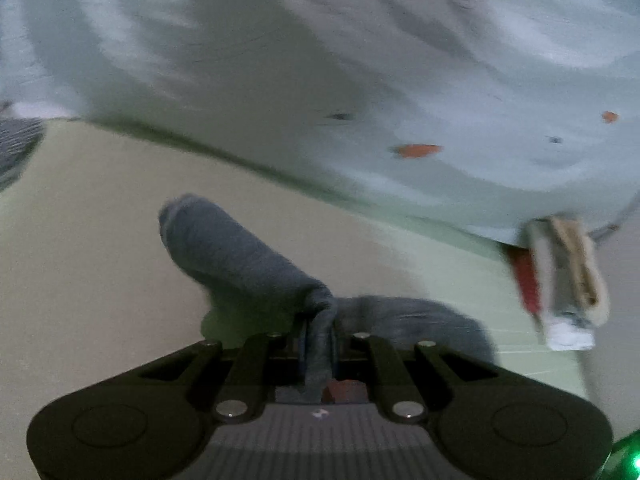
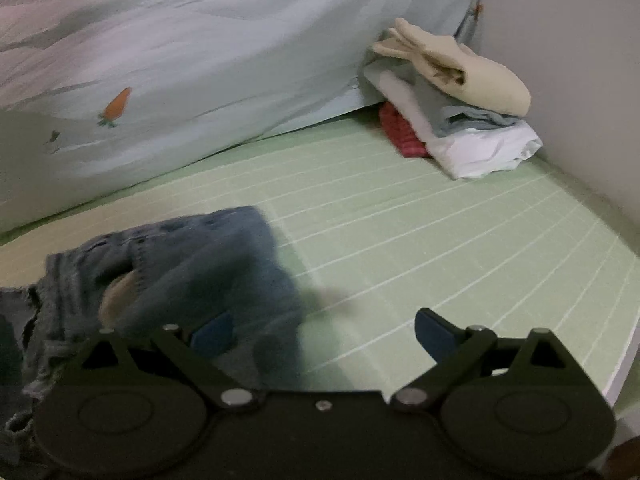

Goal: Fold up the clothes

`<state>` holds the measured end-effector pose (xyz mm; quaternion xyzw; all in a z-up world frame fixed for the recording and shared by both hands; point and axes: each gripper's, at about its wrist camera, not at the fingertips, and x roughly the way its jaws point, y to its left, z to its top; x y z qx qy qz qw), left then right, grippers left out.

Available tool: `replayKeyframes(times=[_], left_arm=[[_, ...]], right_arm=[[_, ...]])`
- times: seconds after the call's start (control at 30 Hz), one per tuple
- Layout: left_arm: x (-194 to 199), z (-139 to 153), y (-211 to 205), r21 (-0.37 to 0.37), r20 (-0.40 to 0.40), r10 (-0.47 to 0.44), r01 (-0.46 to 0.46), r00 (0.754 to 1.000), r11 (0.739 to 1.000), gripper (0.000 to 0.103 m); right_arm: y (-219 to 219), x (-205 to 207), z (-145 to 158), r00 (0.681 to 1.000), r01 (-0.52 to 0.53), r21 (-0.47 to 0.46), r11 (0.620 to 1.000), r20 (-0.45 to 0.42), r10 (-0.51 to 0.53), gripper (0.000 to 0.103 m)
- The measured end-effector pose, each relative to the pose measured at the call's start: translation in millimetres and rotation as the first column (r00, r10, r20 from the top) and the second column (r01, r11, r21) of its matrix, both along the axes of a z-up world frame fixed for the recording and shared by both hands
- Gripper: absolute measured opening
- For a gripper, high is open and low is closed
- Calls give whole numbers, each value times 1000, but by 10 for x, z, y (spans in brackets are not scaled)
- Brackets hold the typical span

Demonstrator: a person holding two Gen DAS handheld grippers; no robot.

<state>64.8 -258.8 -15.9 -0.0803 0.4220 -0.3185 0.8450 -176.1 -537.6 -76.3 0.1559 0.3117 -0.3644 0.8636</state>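
My left gripper (image 1: 319, 332) is shut on a fold of blue denim (image 1: 240, 256), which bunches up and rises ahead of the fingers above the bed. In the right wrist view the denim garment (image 2: 192, 264), jeans or shorts with a frayed hem, lies crumpled on the green mattress (image 2: 420, 232) at the lower left. My right gripper (image 2: 320, 336) is open; its left blue pad (image 2: 212, 334) sits against or over the denim, its right pad (image 2: 434, 334) is over bare mattress. Both views are blurred.
A pale green quilt (image 2: 200, 60) with carrot prints fills the back, also in the left view (image 1: 360, 60). A stack of folded clothes (image 2: 460, 120), cream, grey, white and red, sits by the wall (image 2: 580, 60); it also shows in the left view (image 1: 568, 280).
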Motion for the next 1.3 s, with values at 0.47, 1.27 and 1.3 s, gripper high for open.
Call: replayKeyframes(times=[0.47,1.27,1.3], left_arm=[[-448,-971,-1409,21,-275,-22,28,961,999,0],[-473,-261,-95,182,-1,82,-80,997,980,99],[-449,-243,-9,197,-4,94,-92,996,976,98]], right_arm=[[-991,-399,-25,998,-30,-29,999,-53,28,99],[383,695,162,857,-515,57,855,7,516,99],[467,775,178,844,-536,68,842,4,537,96]])
